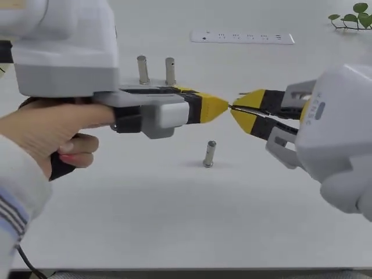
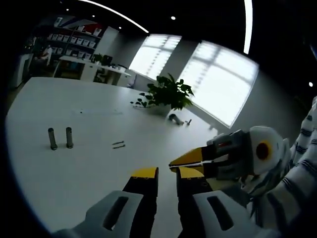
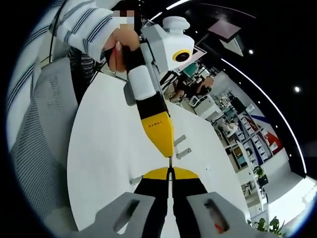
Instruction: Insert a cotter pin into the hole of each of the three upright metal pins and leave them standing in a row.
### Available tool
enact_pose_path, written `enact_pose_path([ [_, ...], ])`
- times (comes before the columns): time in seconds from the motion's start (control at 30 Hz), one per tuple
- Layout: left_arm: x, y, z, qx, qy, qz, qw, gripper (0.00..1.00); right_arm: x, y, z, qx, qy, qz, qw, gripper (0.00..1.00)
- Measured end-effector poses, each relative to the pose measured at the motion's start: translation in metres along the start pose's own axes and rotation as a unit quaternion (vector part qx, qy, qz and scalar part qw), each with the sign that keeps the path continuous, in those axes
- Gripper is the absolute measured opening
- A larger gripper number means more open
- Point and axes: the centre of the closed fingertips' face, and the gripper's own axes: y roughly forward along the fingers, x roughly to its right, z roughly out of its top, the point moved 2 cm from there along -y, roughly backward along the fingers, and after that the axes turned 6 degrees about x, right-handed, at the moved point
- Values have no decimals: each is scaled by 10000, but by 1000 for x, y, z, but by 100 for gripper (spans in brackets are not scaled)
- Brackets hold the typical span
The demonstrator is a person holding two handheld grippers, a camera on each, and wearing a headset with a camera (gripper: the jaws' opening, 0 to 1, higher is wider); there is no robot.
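Right gripper view: the cotter [image 3: 169, 162] is sitting clamped in the closed jaws of the right tool [image 3: 168, 173], sticking straight out past the tips, up in the air over the worktop [image 3: 99, 163]. The left tool [image 3: 159, 130] is pointing nose-on at it. Its tip is touching or just short of the cotter's free end; can't tell which. In the left gripper view that tool's own jaws are standing slightly apart, gripping nothing.

In the head view the two tools are meeting tip to tip. The back pins [image 1: 142, 70] are standing upright side by side beyond them. The near pin [image 1: 210, 154] is standing alone closer to the person, looking a little tilted and well out of line with the other two. I'm not seeing a cotter in any pin, though the holes are too small to make out.

Risks, as I'm reading it:
- The cotter is thin and is being held only at the tips, so a push from the left tool could be swivelling it in the jaws or popping it out.
- If the left tool is clamping down on the legs, they could be bending, and then it won't be entering a hole.
- The near pin is sitting just under the tools, so a low pass could be knocking it over.
- That pin is needing a move into the row, which is another chance of toppling it.

Count:
- Pins: 3.
- Cotters: 3, one held plus two spare cotters [image 2: 118, 145] lying on the worktop.
- Tools: 2.
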Motion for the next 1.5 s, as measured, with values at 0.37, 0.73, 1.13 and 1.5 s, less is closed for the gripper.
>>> enact_pose_path([
  [0.37,2,3,-3,-17,-310,-48,9995,0,-1,0,4,0,-168,27,9999,0],
  [0.73,4,4,-3,31,-563,-54,9984,0,0,0,5,7,-274,55,9996,0],
  [1.13,3,7,-3,-33,-891,0,9960,0,0,-1,5,18,-297,45,9995,0],
  [1.5,1,6,-7,-228,-897,56,9957,0,-3,-1,5,182,-10,54,9998,0],
])
